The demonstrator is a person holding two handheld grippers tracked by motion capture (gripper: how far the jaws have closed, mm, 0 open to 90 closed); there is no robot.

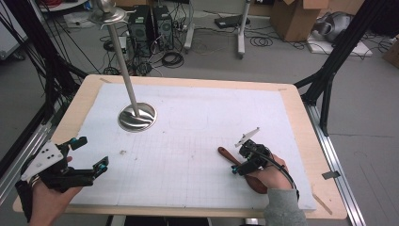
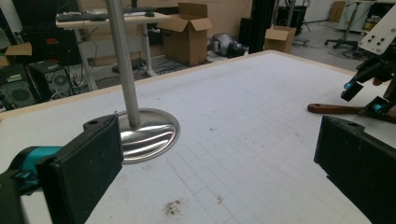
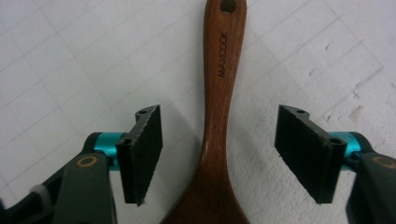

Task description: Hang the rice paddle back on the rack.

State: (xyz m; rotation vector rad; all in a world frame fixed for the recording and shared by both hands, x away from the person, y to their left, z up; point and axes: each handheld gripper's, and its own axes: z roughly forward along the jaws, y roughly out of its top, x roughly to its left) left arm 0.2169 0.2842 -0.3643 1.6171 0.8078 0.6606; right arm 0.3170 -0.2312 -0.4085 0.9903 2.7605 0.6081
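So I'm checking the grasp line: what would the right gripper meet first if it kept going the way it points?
The wooden spoon: its handle lies between the right gripper's open pads, untouched, white mat beneath.

Brown, white and silver on the table

A reddish-brown wooden spatula (image 3: 219,116) lies on a white mat (image 1: 197,155) with a faint grey grid; the stand (image 1: 137,117) is shiny silver.
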